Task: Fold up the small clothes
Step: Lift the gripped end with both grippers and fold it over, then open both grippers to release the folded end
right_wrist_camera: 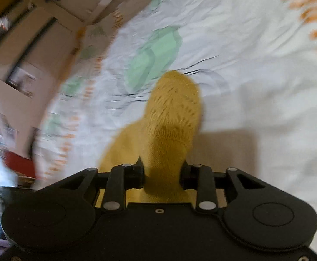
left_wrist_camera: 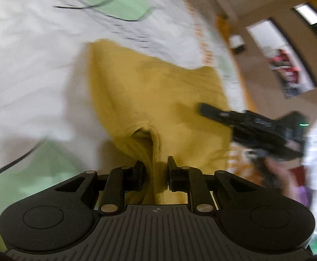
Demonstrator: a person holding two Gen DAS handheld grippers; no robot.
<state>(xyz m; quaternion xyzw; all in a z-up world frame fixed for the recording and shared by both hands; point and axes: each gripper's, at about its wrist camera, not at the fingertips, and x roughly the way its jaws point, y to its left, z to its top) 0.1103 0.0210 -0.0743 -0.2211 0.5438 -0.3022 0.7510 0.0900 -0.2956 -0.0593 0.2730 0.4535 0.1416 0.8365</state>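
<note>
Over the white bedsheet with green and orange print (left_wrist_camera: 28,69), the left wrist view shows the black left gripper (left_wrist_camera: 156,171) pinched nearly closed on a bunched fold of the mustard-yellow knitted garment (left_wrist_camera: 149,87), which trails forward onto the sheet. Across on the right side, the black right gripper (left_wrist_camera: 204,108) reaches to the garment's far edge. From the right wrist view, the right gripper (right_wrist_camera: 161,174) clamps a thick wad of the same yellow knit (right_wrist_camera: 173,113), lifted above the sheet (right_wrist_camera: 256,87); the picture is blurred.
</note>
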